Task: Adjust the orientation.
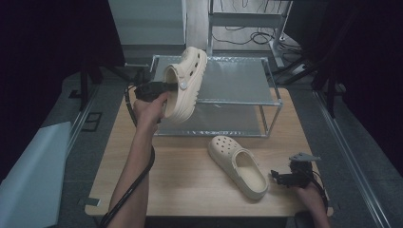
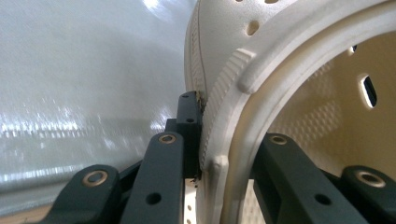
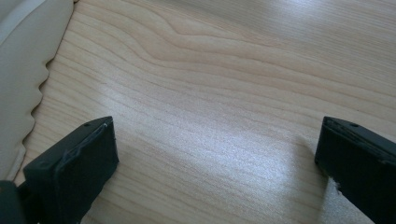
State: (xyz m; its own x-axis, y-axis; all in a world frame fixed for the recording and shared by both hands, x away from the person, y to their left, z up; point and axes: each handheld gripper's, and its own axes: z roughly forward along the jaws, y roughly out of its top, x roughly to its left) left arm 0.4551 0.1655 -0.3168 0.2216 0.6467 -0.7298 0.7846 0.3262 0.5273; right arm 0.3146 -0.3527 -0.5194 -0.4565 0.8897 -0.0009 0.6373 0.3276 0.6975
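— Where's the raised clog?
— The left tool [image 1: 164, 88] clamps the cream clog's [image 1: 186, 84] rim at 11 o'clock, against the two-tier metal rack [image 1: 266, 102].
— And the other clog?
— Flat on the wooden bench [image 1: 190, 175] at 5 o'clock — second clog [image 1: 239, 166]. The right tool [image 1: 280, 176] rests just beside its heel, jaws wide.

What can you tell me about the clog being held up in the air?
The raised clog is cream, moulded foam by its look, with vent holes, a ridged thick sole and a heel strap on a round rivet. The left gripper clamps its opening rim, one jaw inside, one outside. It hangs tilted, toe up, above the metal rack, touching nothing else.
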